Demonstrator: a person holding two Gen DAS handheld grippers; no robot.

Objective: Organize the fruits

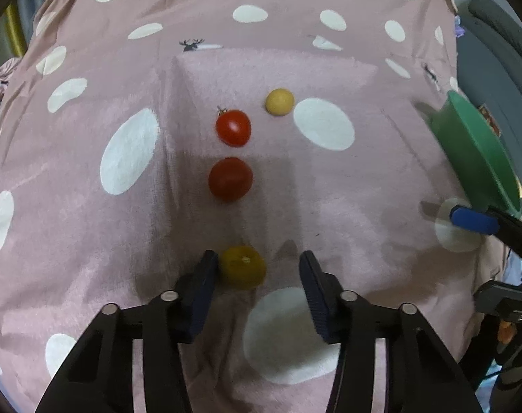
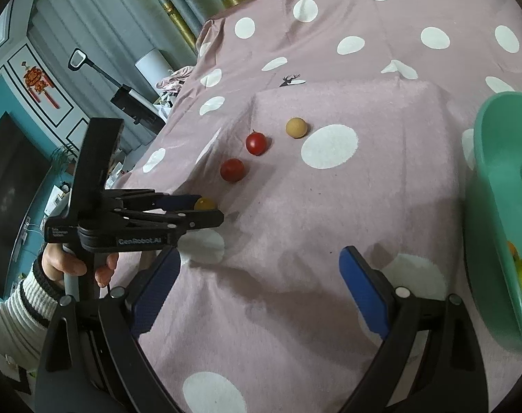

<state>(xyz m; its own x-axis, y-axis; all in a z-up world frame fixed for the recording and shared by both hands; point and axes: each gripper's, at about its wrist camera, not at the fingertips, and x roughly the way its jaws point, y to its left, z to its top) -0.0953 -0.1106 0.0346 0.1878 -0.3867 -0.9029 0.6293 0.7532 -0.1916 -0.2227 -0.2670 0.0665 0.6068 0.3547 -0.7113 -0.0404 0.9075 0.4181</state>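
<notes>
The left claw [image 1: 257, 268] reaches low and level over the pink spotted cloth [image 1: 329, 206], jaws parted around the yellow tomato [image 1: 242, 266], its left finger touching it; beyond the tomato lie two red tomatoes [image 1: 230, 179]; the right claw [image 2: 257, 275] hovers wide open, empty, beside the green bowl [image 2: 495, 213].

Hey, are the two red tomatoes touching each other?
Apart. The left wrist view shows a strip of pink cloth between the far red tomato and the near red tomato; the right wrist view shows the same gap.

Four small fruits [image 1: 230, 179] lie in a row on the cloth [image 1: 364, 179], the bowl [image 1: 474, 158] well to their right.
</notes>
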